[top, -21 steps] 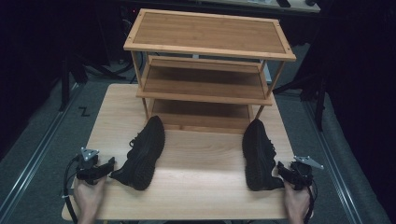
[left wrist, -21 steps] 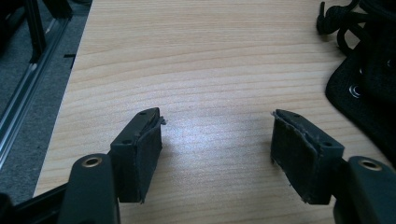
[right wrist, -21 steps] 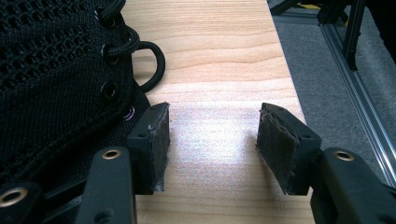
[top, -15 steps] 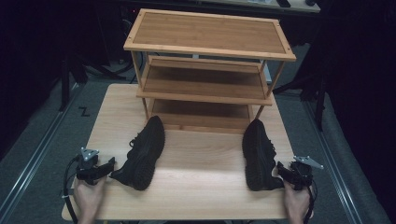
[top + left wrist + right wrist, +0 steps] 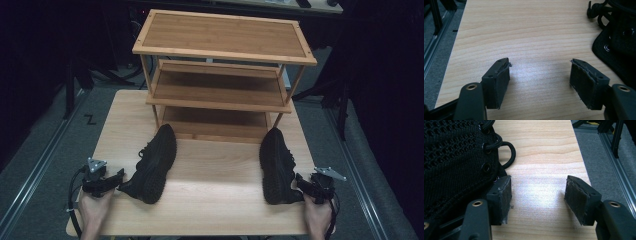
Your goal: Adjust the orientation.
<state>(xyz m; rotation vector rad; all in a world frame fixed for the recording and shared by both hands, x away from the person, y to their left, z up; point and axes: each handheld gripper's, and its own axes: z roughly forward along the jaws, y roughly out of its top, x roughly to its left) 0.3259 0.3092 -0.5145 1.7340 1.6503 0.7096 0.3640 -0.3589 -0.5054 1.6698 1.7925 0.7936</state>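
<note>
Black left gripper: low at the left of the high view, held in a hand; two blocky jaws faced with worn, fuzzy dark pads stand wide apart with nothing but bare wood between them; grey three-cornered plate on top.
Black right gripper: low at the right of the high view, in the other hand; jaws likewise wide apart and holding nothing; in the right gripper view its left pad sits right against the shoe's mesh side, touching or nearly so.
Left black lace-up shoe: lower left of centre, lying at a slant, heel just beside the left gripper's tips, toe towards the rack; padded collar, metal eyelets and corded laces show at the right edge of the left gripper view.
Right black lace-up shoe: lower right of centre, nearly straight, heel next to the right gripper; open-weave mesh upper, ringed eyelets, a looped round lace.
Pale wooden table: smooth, fine straight grain, soft glare.
Three-tier bamboo shoe rack: upper centre, flat framed shelves on slim slanted legs, standing on the table's far half, just beyond both toes.
</note>
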